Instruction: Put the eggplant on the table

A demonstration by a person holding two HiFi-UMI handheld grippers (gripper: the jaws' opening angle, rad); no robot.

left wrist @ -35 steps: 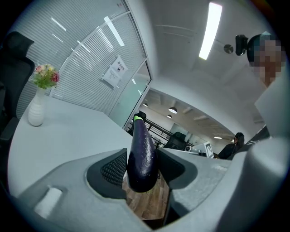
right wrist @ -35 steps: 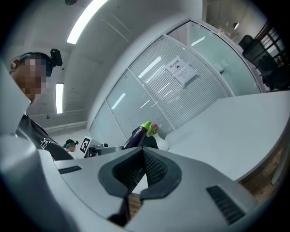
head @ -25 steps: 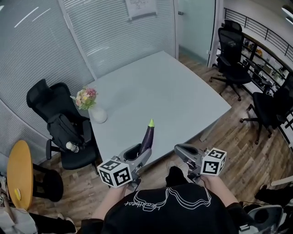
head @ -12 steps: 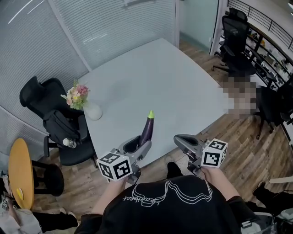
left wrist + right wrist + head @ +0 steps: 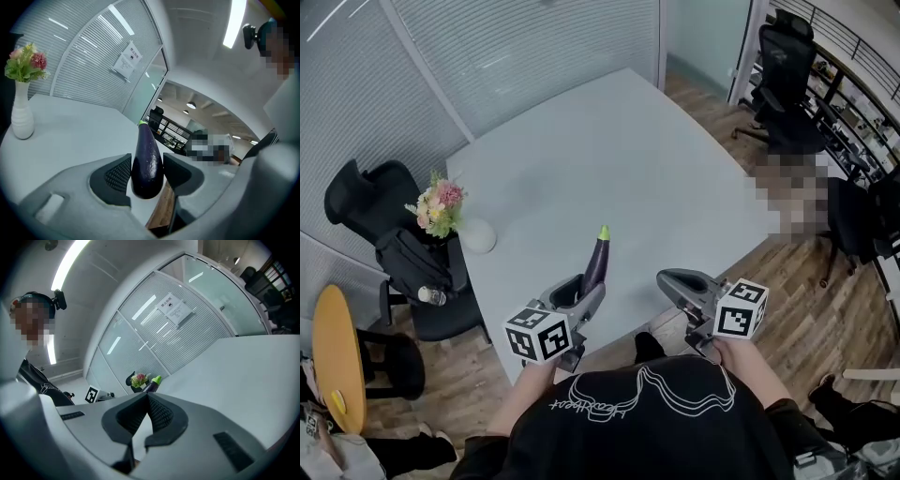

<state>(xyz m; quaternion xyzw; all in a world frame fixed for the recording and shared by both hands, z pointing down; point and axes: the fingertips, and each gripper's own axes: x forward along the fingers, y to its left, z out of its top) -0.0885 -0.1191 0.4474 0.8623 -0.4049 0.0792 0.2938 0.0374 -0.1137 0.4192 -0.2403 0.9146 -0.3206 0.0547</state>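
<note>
Standing at the table's (image 5: 619, 159) left edge, a white vase (image 5: 477, 235) holds pink and yellow flowers (image 5: 437, 202). The left gripper (image 5: 583, 291) clamps the eggplant (image 5: 596, 265) by its fat end, in the air over the table's near edge; setting it down remains. The right gripper (image 5: 677, 281) is closed and empty.

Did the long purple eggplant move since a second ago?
Yes. The long purple eggplant, clamped in the left gripper, has gone farther in over the pale grey table, away from its near edge.
</note>
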